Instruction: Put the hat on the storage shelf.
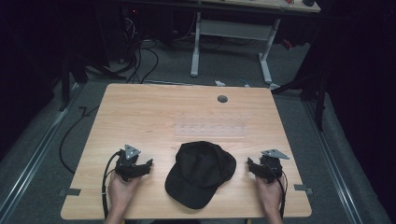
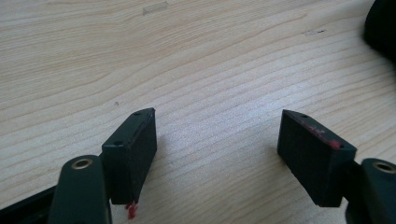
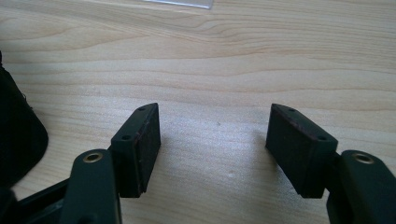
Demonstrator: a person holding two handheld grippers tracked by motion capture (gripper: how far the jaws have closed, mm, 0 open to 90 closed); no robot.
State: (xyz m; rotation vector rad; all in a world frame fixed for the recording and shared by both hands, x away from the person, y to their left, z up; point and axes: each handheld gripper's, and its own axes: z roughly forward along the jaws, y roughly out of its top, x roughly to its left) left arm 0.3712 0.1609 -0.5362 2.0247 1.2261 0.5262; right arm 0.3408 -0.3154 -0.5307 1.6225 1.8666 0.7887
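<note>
The black cap (image 1: 200, 172) sits on the surface (image 1: 140, 116) right between both tongs, brim toward the near edge. Left tongs (image 1: 148, 163) and right tongs (image 1: 250, 163) are both spread apart and empty, about equally close.

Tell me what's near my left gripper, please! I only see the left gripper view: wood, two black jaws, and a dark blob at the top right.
Observer: That blob is a black cap, lying on the table between both grippers.
Operator: Is the other gripper holding it?
Observer: No. The right gripper is open over bare wood, cap off to its side.
Operator: Anything else on the table?
Observer: A clear plastic sheet lies beyond the cap.
</note>
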